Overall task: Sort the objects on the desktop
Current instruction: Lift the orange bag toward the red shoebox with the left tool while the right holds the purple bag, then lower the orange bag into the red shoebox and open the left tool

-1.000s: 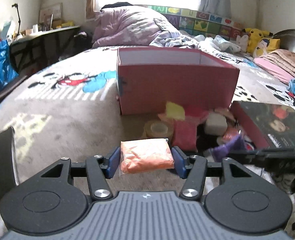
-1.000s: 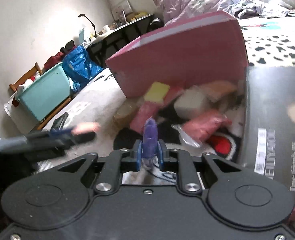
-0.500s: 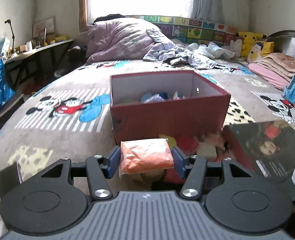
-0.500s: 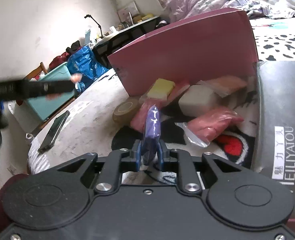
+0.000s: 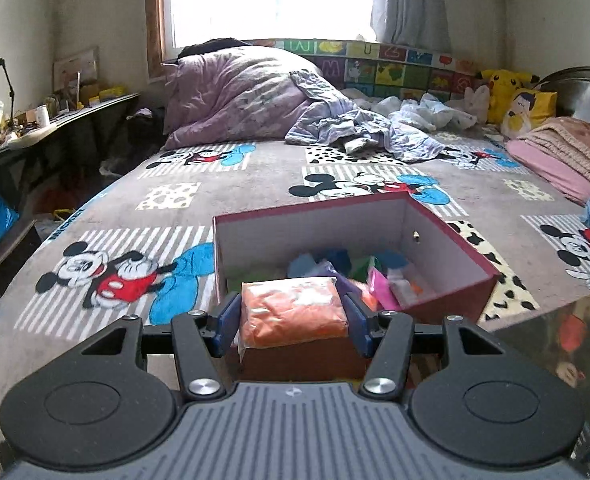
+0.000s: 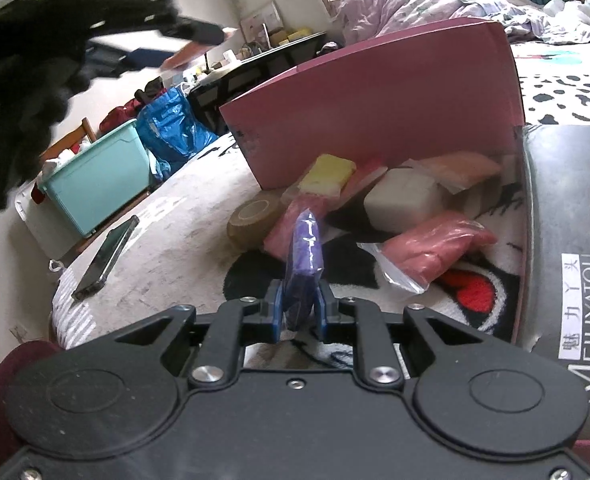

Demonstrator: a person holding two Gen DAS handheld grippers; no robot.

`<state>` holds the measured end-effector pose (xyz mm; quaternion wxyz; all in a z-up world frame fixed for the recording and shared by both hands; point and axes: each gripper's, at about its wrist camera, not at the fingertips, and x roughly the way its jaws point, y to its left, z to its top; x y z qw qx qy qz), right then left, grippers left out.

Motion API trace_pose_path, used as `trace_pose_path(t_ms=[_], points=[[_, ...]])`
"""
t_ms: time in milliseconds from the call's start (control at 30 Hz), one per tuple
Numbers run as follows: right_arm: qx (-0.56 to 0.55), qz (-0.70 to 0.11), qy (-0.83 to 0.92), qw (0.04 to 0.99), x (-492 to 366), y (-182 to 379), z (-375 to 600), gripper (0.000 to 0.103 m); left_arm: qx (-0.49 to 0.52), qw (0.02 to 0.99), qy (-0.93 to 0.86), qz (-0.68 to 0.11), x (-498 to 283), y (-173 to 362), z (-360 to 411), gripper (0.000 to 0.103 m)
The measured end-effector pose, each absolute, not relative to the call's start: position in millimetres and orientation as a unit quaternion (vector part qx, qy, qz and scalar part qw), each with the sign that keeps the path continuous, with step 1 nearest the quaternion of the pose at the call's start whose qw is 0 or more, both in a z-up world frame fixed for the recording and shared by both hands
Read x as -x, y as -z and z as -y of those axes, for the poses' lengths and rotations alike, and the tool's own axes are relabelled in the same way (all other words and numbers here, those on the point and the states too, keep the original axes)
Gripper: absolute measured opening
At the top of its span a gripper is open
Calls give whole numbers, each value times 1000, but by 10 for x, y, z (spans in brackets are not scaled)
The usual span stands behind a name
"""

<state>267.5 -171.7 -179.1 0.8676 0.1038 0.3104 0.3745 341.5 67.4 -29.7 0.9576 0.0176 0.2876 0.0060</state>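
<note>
The left gripper [image 5: 291, 317] hangs above the near wall of the red box [image 5: 447, 304], its blue fingers [image 5: 227, 323] clamped on either side of an orange packet [image 5: 291, 316]. The right gripper [image 6: 300, 309] sits low, in front of the box's outer face, jaws pinched narrowly on a purple packet [image 6: 305, 254] standing upright

Your orange packet [image 5: 293, 312] held above near wall of red box [image 5: 451, 236]; purple packet [image 6: 305, 252] upright, near loose pile.
</note>
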Motion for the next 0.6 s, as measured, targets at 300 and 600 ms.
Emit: trace_pose_path(t_ms=[300, 600], points=[[-99, -312, -376, 867, -2689, 1793, 1666, 16, -10, 947, -3, -322, -4047, 469, -699, 55], [-97, -312, -377, 866, -2693, 1817, 1639, 16, 17, 926, 16, -376, -4531, 746, -730, 55]])
